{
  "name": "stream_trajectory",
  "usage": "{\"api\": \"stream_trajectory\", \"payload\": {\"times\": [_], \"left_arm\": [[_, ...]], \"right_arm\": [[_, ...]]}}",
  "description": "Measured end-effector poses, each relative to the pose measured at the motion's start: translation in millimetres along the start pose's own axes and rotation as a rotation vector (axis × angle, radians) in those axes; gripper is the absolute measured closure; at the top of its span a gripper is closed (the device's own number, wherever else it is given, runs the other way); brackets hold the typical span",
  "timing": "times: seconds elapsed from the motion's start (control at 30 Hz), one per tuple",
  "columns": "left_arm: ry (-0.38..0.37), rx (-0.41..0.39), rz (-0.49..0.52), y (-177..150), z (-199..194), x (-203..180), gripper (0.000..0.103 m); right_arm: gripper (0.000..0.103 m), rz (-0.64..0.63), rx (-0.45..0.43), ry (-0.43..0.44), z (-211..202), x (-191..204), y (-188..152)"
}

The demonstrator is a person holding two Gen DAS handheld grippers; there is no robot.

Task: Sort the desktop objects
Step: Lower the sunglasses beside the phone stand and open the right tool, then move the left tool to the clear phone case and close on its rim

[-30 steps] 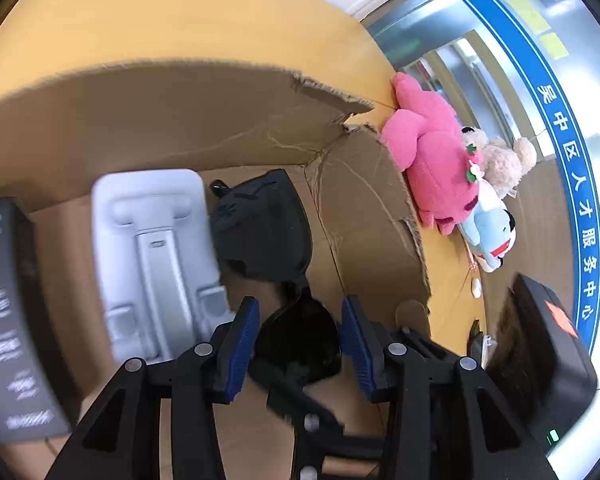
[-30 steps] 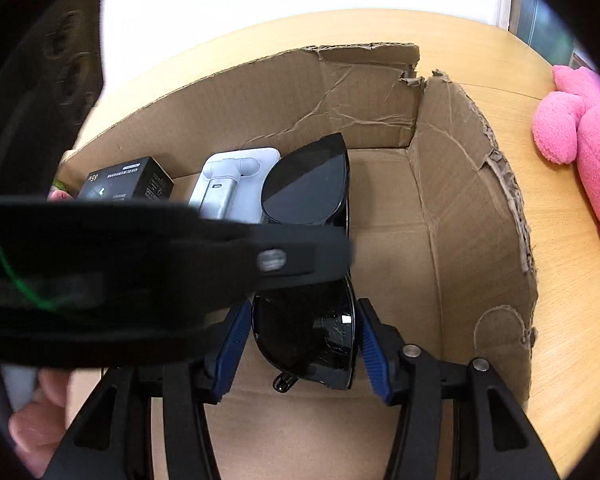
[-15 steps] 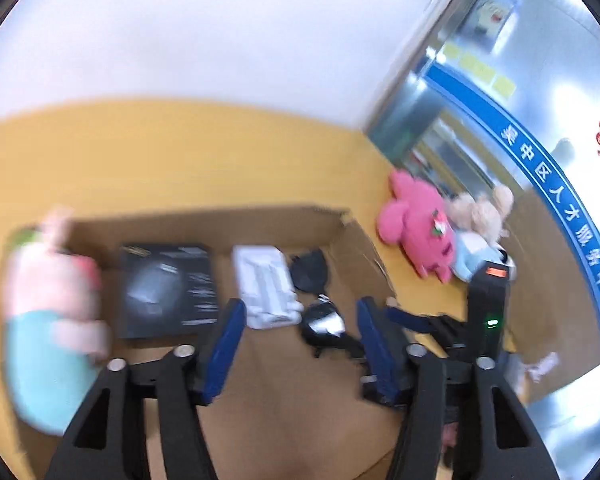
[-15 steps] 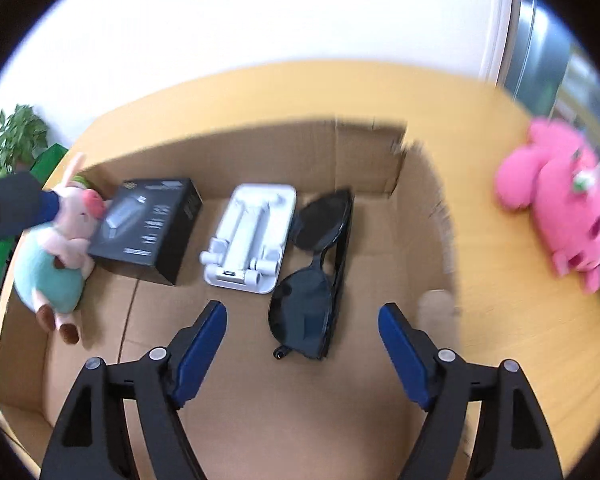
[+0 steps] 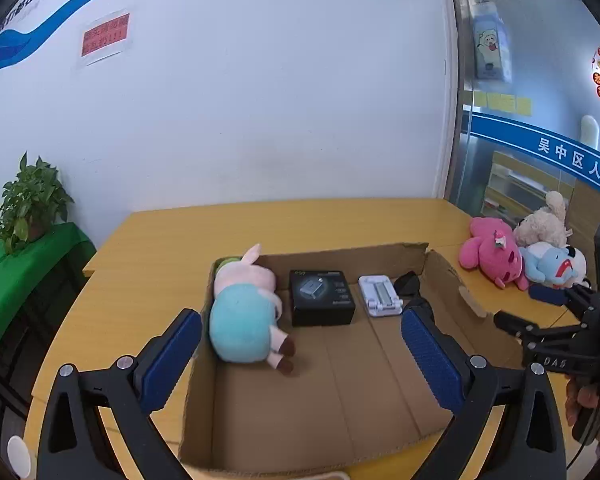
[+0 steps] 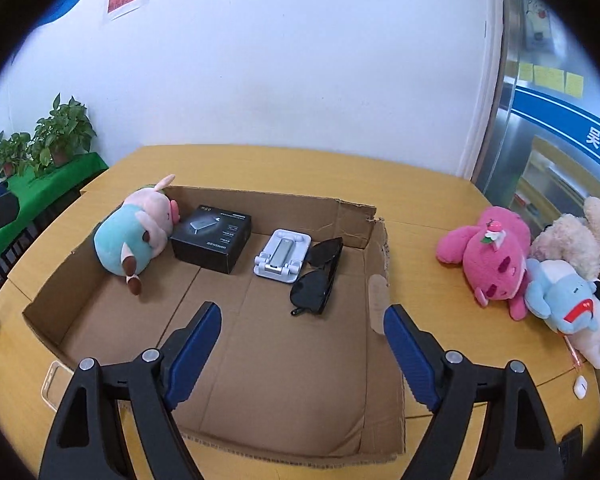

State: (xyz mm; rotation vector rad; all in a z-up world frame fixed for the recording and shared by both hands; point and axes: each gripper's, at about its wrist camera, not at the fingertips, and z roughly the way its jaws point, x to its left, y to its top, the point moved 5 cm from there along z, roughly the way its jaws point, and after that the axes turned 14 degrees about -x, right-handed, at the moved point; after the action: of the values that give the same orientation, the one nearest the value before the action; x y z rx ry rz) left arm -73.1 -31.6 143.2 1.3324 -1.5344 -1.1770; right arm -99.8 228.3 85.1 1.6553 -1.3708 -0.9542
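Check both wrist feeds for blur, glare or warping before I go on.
Left wrist view: sharp, evenly lit, wall and door frame bowed, sunglasses partly hidden. Right wrist view: sharp, dark corners, cardboard box edges curved, soft shadows only, no glare on the sunglasses.

The left hand-held gripper's finger [image 5: 428, 344] partly hides the sunglasses [image 5: 410, 284].

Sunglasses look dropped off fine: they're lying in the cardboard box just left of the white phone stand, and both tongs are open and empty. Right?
Not quite. The sunglasses lie in the cardboard box just right of the white phone stand, not left; the right wrist view shows it. Both the left tongs and the right tongs are open and empty, their jaws having just been opening.
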Motion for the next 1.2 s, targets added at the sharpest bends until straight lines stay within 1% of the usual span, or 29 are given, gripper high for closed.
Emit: {"api": "stream_trajectory", "payload": {"times": [0.1,0.2,0.23,0.37,0.43,0.5,0.57,0.63,0.7,0.73,0.77,0.8,0.87,0.9,0.93,0.97,1.0,1.03,1.07,1.1,1.13,1.17,1.2], "left_arm": [[0.010,0.015,-0.023,-8.3,-16.7,9.9,0.002],[0.018,0.028,-0.038,-22.2,-32.5,22.3,0.002],[0.026,0.037,-0.046,-28.4,-37.4,28.5,0.002],[0.052,0.091,-0.115,-61.1,-56.2,55.8,0.002],[0.056,0.110,-0.119,-77.9,-64.6,63.6,0.002],[0.057,0.136,-0.119,-98.2,-71.0,70.3,0.002],[0.048,0.178,-0.137,-117.6,-69.9,75.6,0.002],[0.047,0.211,-0.161,-136.6,-67.8,80.8,0.002],[0.049,0.242,-0.176,-155.2,-62.8,86.4,0.003],[0.051,0.266,-0.189,-166.3,-59.4,89.9,0.007],[0.045,0.287,-0.204,-175.2,-55.8,92.6,0.014],[0.038,0.305,-0.217,-182.1,-52.6,95.2,0.018],[0.019,0.341,-0.259,-197.4,-45.9,100.6,0.034],[0.017,0.358,-0.275,-203.5,-41.9,103.2,0.039],[0.016,0.375,-0.287,-208.9,-39.3,104.7,0.051],[0.013,0.398,-0.302,-215.6,-35.8,105.9,0.059],[0.009,0.416,-0.312,-220.7,-33.4,106.0,0.062],[0.003,0.430,-0.318,-226.1,-31.8,105.4,0.066],[-0.005,0.444,-0.319,-231.1,-30.4,103.7,0.070],[-0.009,0.457,-0.314,-234.7,-29.0,101.8,0.073],[-0.007,0.454,-0.302,-236.0,-30.1,99.8,0.076],[-0.012,0.460,-0.296,-237.3,-30.1,97.1,0.079],[-0.022,0.465,-0.301,-238.1,-29.5,95.6,0.084]], "right_arm": [[0.019,-0.001,-0.030,0.000,-13.4,3.9,-1.9],[0.019,-0.048,-0.085,0.058,-33.7,18.5,-7.2],[0.019,-0.066,-0.091,0.082,-39.9,26.4,-12.1],[0.019,-0.091,-0.072,0.173,-53.1,56.3,-37.7],[0.019,-0.083,-0.046,0.212,-53.7,69.6,-50.7],[0.019,-0.072,-0.002,0.291,-50.0,88.0,-67.0],[0.019,-0.069,0.058,0.362,-41.8,109.8,-86.7],[0.019,-0.052,0.110,0.401,-30.9,124.3,-100.7],[0.019,-0.007,0.168,0.450,-17.0,140.2,-114.5],[0.019,0.006,0.182,0.461,-10.8,146.0,-119.3],[0.019,0.008,0.189,0.462,-3.9,152.4,-123.4],[0.020,0.003,0.196,0.451,4.2,158.3,-127.3],[0.022,0.002,0.217,0.434,18.0,166.9,-134.3],[0.023,0.003,0.230,0.432,23.9,170.3,-137.6],[0.026,0.000,0.239,0.427,28.2,173.7,-139.6],[0.029,-0.004,0.247,0.424,31.5,177.1,-141.8],[0.036,-0.009,0.252,0.425,33.5,180.2,-144.1],[0.046,-0.015,0.257,0.422,34.4,182.1,-146.4],[0.051,-0.025,0.266,0.416,35.9,183.8,-150.1],[0.060,-0.035,0.275,0.411,35.9,184.8,-154.0],[0.066,-0.059,0.256,0.397,33.1,185.8,-155.1],[0.068,-0.073,0.257,0.393,32.1,186.2,-155.7],[0.072,-0.078,0.256,0.395,31.2,186.7,-156.4]]}}
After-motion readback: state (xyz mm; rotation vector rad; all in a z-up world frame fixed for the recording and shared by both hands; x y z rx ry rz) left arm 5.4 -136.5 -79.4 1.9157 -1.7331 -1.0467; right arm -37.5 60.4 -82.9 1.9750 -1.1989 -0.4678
